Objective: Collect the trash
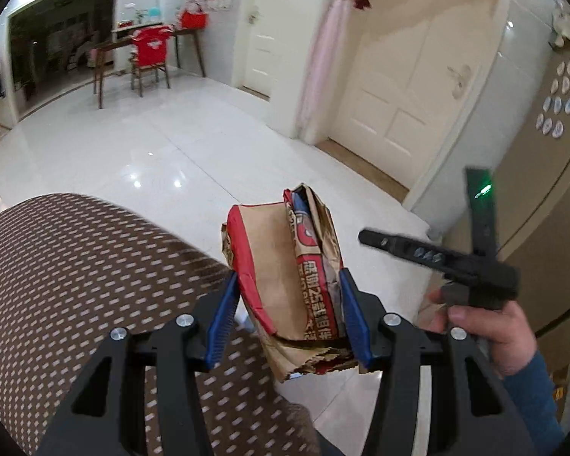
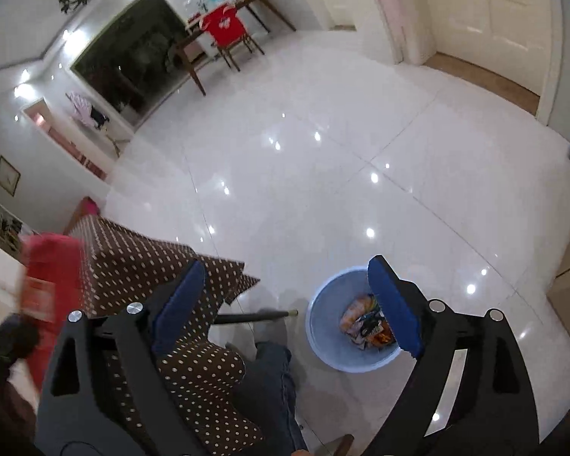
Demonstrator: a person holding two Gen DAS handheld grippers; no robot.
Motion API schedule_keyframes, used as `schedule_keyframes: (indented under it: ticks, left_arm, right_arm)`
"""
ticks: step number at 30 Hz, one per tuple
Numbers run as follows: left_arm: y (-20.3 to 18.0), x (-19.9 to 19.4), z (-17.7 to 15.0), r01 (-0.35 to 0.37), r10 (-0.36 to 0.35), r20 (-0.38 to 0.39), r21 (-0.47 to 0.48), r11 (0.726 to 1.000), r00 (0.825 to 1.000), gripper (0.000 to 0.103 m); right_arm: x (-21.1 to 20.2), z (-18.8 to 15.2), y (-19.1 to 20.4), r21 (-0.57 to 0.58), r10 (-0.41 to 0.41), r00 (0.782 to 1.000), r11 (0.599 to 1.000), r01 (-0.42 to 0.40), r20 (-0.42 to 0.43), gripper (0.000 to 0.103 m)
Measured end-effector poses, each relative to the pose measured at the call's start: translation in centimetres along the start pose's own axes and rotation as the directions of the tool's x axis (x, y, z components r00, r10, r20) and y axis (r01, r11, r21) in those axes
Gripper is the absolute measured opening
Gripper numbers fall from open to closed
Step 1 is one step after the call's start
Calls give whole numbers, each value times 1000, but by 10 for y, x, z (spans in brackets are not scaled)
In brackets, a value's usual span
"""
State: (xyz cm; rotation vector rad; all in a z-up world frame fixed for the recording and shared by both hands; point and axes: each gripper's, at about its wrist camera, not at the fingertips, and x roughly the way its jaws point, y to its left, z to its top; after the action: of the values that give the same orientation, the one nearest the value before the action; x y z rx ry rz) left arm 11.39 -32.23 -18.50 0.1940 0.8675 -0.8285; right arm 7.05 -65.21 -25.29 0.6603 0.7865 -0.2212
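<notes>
My left gripper (image 1: 288, 277) is shut on a crumpled brown and red paper bag (image 1: 277, 266), its blue pads pressing both sides, above the floor beside a table edge. In the right wrist view my right gripper (image 2: 287, 266) stands open with nothing between its blue pads. Below its right finger a light blue bin (image 2: 323, 326) sits on the white floor with colourful wrappers (image 2: 364, 323) inside. The left wrist view also catches the right gripper's black fingers (image 1: 418, 252), held in a hand (image 1: 494, 326) to the right of the bag.
A table under a brown dotted cloth (image 2: 133, 266) is at the left, with a blurred red thing (image 2: 53, 277) beside it. A person's leg in jeans (image 2: 273, 372) is next to the bin. White doors (image 1: 391, 87) and a red-covered chair (image 1: 152, 53) stand far off.
</notes>
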Motion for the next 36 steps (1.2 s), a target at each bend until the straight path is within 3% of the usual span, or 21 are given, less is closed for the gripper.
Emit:
schedule_keyframes:
  ticks: [10, 12, 13, 14, 19, 26, 31, 36]
  left_arm:
    - [-28, 81, 10, 30, -20, -164, 61, 998, 986, 56]
    - [-29, 92, 14, 52, -39, -190, 66, 996, 981, 64]
    - [-30, 94, 15, 56, -42, -194, 71, 996, 980, 76]
    - [-32, 98, 18, 59, -43, -195, 82, 995, 980, 81]
    - [-35, 98, 26, 47, -30, -165, 100, 994, 986, 89]
    - [-25, 48, 24, -56, 59, -32, 88, 995, 998, 94]
    - [-28, 4, 19, -206, 197, 81, 118, 971, 977, 96]
    - [-24, -47, 9, -263, 246, 175, 82, 961, 953, 96]
  right_arm:
    - [-49, 17, -9, 10, 10, 994, 1000, -11, 108, 89]
    - [-52, 17, -11, 15, 9, 993, 1000, -11, 116, 89]
    - [-54, 16, -12, 17, 9, 993, 1000, -11, 120, 90]
    - [-53, 16, -13, 18, 8, 993, 1000, -10, 121, 90]
    - [-49, 13, -12, 21, 9, 993, 1000, -12, 119, 90]
    - [-50, 7, -4, 2, 6, 994, 1000, -6, 105, 97]
    - [-54, 6, 6, -6, -19, 994, 1000, 19, 111, 97]
    - [-66, 1, 38, -70, -6, 992, 997, 15, 122, 97]
